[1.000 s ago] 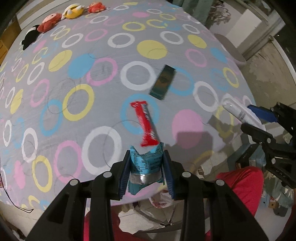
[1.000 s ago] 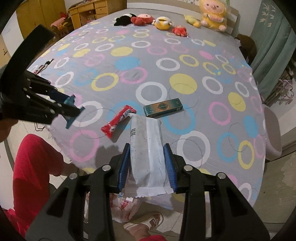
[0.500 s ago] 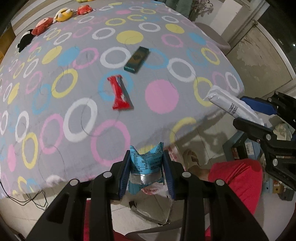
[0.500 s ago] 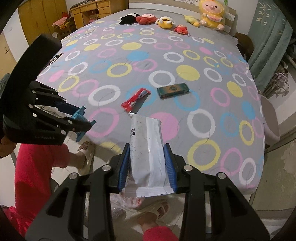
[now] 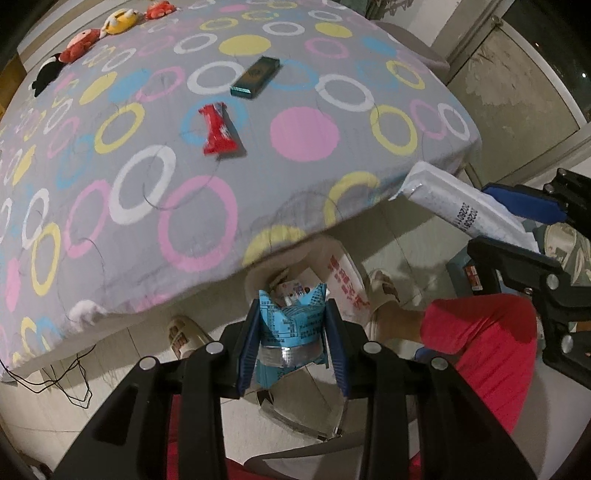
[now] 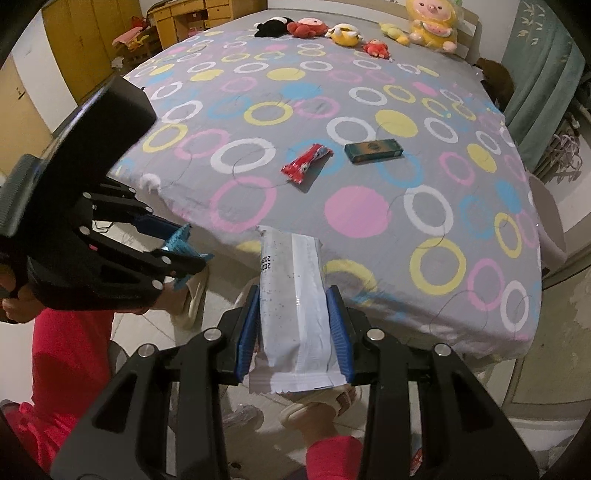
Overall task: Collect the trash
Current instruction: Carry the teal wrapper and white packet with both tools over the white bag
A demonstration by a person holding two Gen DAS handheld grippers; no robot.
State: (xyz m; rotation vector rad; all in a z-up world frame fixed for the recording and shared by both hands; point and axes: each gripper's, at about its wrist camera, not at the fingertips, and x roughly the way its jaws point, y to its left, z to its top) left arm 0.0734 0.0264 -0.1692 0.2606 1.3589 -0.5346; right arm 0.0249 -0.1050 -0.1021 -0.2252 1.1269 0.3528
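My left gripper [image 5: 291, 321] is shut on a blue wrapper [image 5: 290, 317] and holds it off the bed, above a white plastic bag [image 5: 341, 275] on the floor. My right gripper [image 6: 293, 314] is shut on a white wrapper [image 6: 291, 291], also past the bed's edge; that wrapper shows in the left wrist view [image 5: 454, 205] too. A red wrapper [image 5: 218, 129] [image 6: 304, 162] and a dark green box [image 5: 255, 77] [image 6: 373, 150] lie on the grey ringed bedspread [image 5: 166, 166].
Several plush toys [image 6: 343, 31] line the far end of the bed. The person's red trousers [image 5: 476, 339] and slippered feet [image 6: 321, 400] are below the grippers. A black cable [image 5: 55, 384] lies on the tiled floor. A wooden wardrobe [image 6: 81, 37] stands at left.
Both grippers have pulled back from over the bed to past its near edge, each still holding its wrapper. The white bag on the floor has come into view under the left gripper.
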